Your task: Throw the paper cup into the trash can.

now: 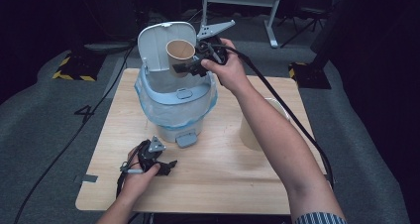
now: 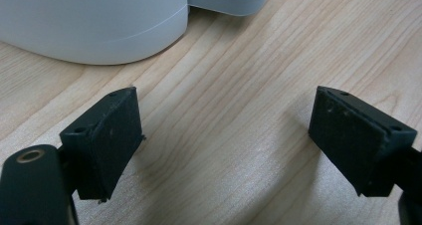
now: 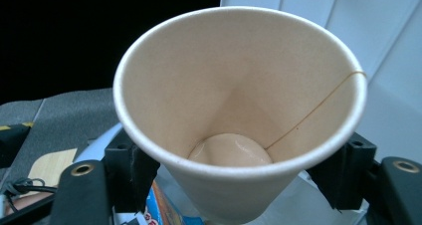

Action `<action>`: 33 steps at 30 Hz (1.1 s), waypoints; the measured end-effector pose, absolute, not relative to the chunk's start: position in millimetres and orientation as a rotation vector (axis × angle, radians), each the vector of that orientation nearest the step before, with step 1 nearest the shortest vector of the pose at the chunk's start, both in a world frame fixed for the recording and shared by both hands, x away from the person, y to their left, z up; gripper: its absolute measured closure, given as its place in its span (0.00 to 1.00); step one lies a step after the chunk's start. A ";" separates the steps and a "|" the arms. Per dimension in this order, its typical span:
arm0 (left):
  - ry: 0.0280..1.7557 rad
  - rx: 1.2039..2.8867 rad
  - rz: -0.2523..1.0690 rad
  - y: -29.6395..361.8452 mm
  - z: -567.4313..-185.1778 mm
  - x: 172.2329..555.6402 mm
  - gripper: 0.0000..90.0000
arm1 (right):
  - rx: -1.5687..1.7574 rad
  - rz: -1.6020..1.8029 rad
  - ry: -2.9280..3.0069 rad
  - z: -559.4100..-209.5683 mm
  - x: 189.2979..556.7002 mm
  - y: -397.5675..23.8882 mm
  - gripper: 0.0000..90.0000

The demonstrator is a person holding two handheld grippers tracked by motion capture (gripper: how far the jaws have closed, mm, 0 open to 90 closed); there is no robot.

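Holding one paper cup (image 1: 180, 53) over the open pedal bin (image 1: 176, 107), in front of its raised lid (image 1: 153, 48); the right gripper (image 1: 198, 63) clamping the cup low on its sides, jaws narrowed against it. Showing nothing inside the cup (image 3: 234, 95) but a pale bottom. Lining the bin, a clear bag, with some printed packaging down inside. Resting on the wooden table (image 1: 218, 159) beside the bin's base, the left gripper (image 2: 224, 140), jaws spread wide, gripping nothing. Standing behind the right forearm, a second cup (image 1: 250, 130). Counting two cups, one bin, two grippers.
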State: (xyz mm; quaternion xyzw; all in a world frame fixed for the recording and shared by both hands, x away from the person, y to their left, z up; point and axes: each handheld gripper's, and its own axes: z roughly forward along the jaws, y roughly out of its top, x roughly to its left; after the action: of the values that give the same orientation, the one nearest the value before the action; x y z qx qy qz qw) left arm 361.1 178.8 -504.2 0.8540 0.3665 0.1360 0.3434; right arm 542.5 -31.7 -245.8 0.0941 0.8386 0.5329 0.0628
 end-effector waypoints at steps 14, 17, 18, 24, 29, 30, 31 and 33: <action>0.953 2.219 0.353 178.8 -504.2 361.1 0.15 | 0.238 1.636 2.476 -246.8 537.6 -28.0 0.17; 0.952 2.219 0.352 178.8 -504.3 361.2 0.15 | 0.235 1.631 2.459 -239.4 534.2 -37.3 0.18; 0.952 2.219 0.351 178.8 -504.3 361.2 0.15 | 0.238 1.630 2.457 -236.7 533.0 -41.3 0.18; 0.939 2.224 0.348 179.8 -504.3 362.1 0.15 | 0.258 1.598 2.426 -221.1 520.5 -75.0 0.23; 0.933 2.223 0.342 182.4 -504.5 362.8 0.15 | 0.307 1.545 2.411 -214.3 511.1 -107.4 0.24; 0.933 2.225 0.340 183.1 -504.3 363.0 0.15 | 0.315 1.541 2.407 -213.5 509.6 -112.4 0.24; 0.932 2.224 0.339 183.7 -504.5 363.2 0.15 | 0.326 1.534 2.402 -212.5 507.3 -118.9 0.24; 0.929 2.228 0.338 185.5 -504.4 363.5 0.15 | 0.347 1.515 2.395 -211.4 502.5 -131.2 0.24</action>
State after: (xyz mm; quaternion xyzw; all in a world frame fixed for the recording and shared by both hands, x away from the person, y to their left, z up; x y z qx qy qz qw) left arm 363.5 185.5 -504.4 0.8580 0.3576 0.1301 0.3451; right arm 502.5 -131.2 -211.4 0.1203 0.8302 0.5254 0.1427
